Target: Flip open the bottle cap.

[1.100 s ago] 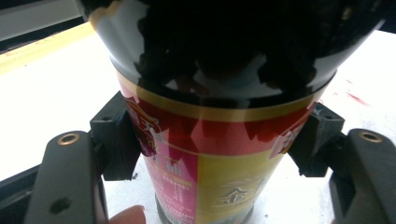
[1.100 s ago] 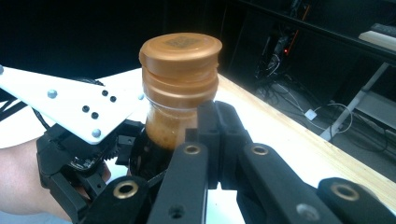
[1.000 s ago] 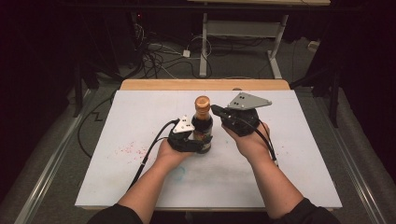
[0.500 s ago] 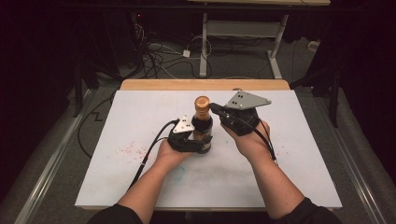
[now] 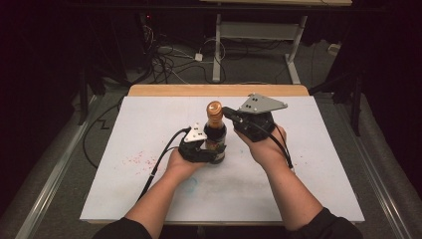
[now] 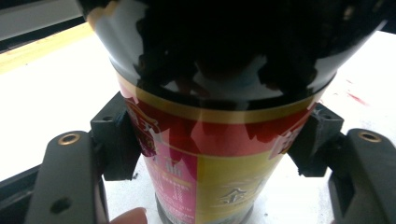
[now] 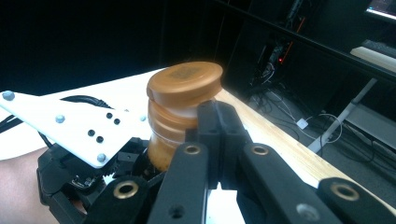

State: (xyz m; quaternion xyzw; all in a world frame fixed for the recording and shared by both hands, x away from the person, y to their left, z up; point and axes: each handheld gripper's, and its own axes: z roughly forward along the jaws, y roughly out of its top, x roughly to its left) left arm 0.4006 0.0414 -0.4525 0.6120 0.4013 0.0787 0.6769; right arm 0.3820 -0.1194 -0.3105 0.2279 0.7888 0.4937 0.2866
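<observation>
A dark sauce bottle (image 5: pixel 215 138) with an orange cap (image 5: pixel 214 109) stands upright on the white table top (image 5: pixel 149 134). My left gripper (image 5: pixel 206 149) is shut on the bottle's lower body; in the left gripper view both pads (image 6: pixel 116 144) press against the red and yellow label of the bottle (image 6: pixel 210 154). My right gripper (image 5: pixel 228 112) comes in from the right at cap height. Its jaws are shut together with nothing between them, and the tips (image 7: pixel 218 126) rest against the side of the cap (image 7: pixel 184 84), whose lid sits slightly askew.
Faint red specks (image 5: pixel 137 159) mark the table left of the bottle. The table's wooden far edge (image 5: pixel 219 90) borders a dark floor with cables (image 5: pixel 169 55) and a desk frame (image 5: pixel 259 30). A cable (image 5: pixel 161 159) trails from the left gripper.
The right gripper's tips have crept slightly up along the cap. The left gripper and the bottle have stayed put.
</observation>
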